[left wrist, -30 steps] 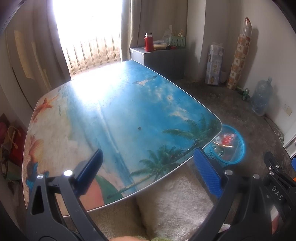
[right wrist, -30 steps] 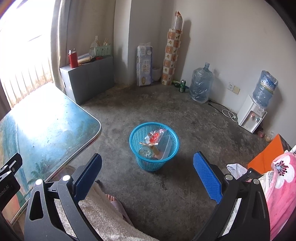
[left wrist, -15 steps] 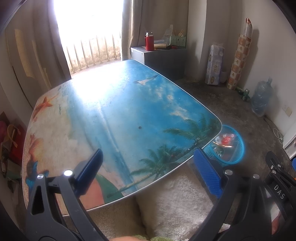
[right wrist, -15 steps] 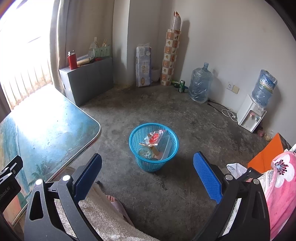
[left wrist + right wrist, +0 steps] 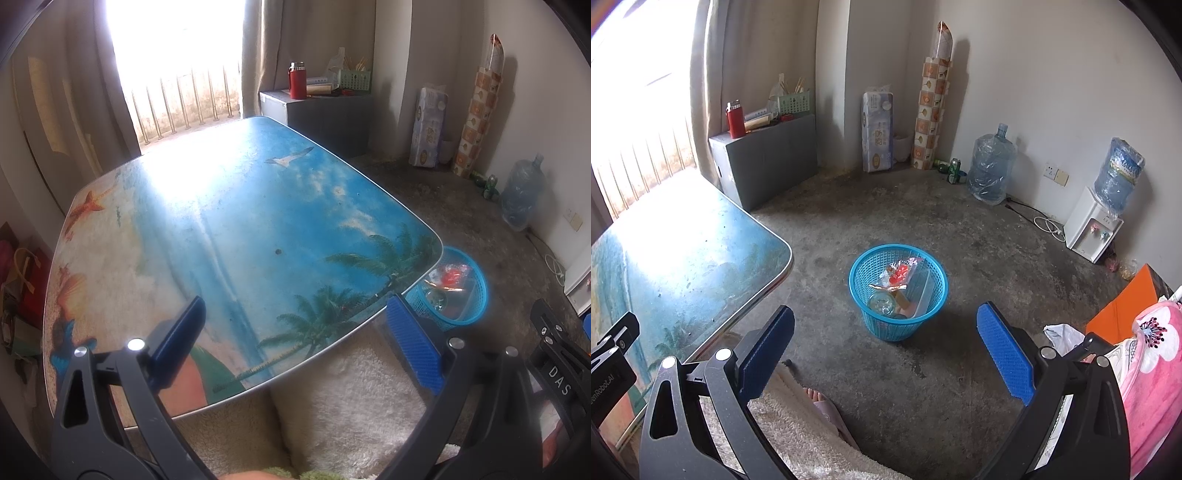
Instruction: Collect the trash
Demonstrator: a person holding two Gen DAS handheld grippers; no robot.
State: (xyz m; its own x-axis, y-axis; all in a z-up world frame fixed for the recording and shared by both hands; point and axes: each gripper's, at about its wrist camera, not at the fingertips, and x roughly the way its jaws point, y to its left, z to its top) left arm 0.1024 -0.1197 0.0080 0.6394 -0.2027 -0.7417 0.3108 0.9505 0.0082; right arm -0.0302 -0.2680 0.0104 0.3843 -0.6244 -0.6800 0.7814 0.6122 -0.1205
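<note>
A round blue mesh basket (image 5: 866,266) stands on the concrete floor, holding trash (image 5: 897,275): a clear wrapper with red pieces, a glass jar and other bits. The same basket (image 5: 476,273) shows in the left wrist view, just past the table's near right corner. My right gripper (image 5: 886,343) hangs open above the floor, short of the basket, with nothing between its blue pads. My left gripper (image 5: 295,332) is open over the near edge of the beach-print table (image 5: 240,206), also holding nothing. No loose trash shows on the tabletop.
A grey cabinet (image 5: 768,158) with a red flask (image 5: 735,120) stands by the window. Water bottles (image 5: 991,168), a dispenser (image 5: 1091,229), paper rolls and cans line the far wall. A person's fleece-covered legs and slippered foot (image 5: 820,400) are below me. Pink fabric (image 5: 1152,369) lies at right.
Both views have shifted only slightly. Both grippers stay open and nothing has been picked up or dropped.
</note>
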